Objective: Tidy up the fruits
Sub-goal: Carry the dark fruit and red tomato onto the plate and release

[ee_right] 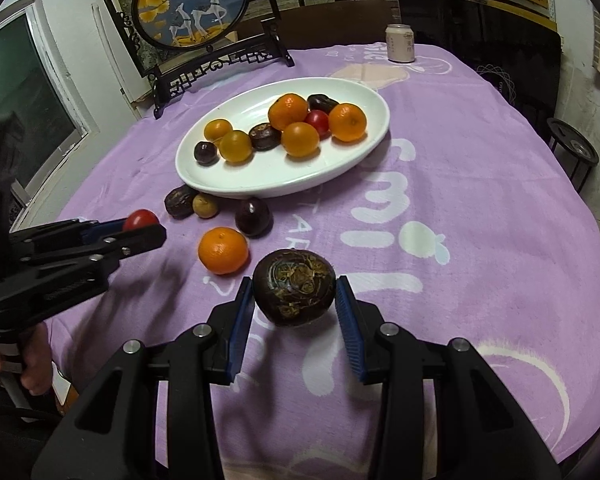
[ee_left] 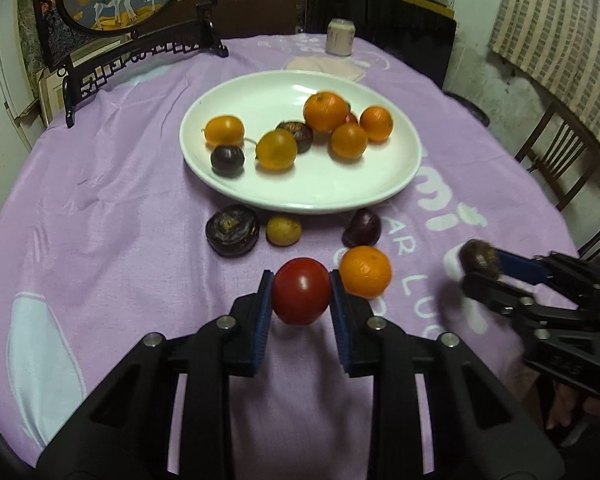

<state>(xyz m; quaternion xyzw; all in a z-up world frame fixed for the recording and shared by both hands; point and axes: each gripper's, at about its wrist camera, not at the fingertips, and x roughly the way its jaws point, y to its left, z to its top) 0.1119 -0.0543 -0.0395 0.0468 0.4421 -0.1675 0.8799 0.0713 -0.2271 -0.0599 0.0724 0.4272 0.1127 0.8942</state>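
While each hand-held gripper clamps fruit, left (ee_left: pixel 301 296) a tomato (ee_left: pixel 301 295), right (ee_right: pixel 296 300) a dark fruit (ee_right: pixel 294 286), the plate (ee_left: pixel 320 196) lies straight ahead, upper centre.

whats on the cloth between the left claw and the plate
In the left wrist view, three loose fruits: a wrinkled dark fruit, a small yellowish fruit and a dark plum, lying between the left claw and the white plate.

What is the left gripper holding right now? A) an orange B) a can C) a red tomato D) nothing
C: the left gripper is shut on the red tomato, its blue pads pressed against both sides, while the loose orange sits on the purple cloth just beside it.
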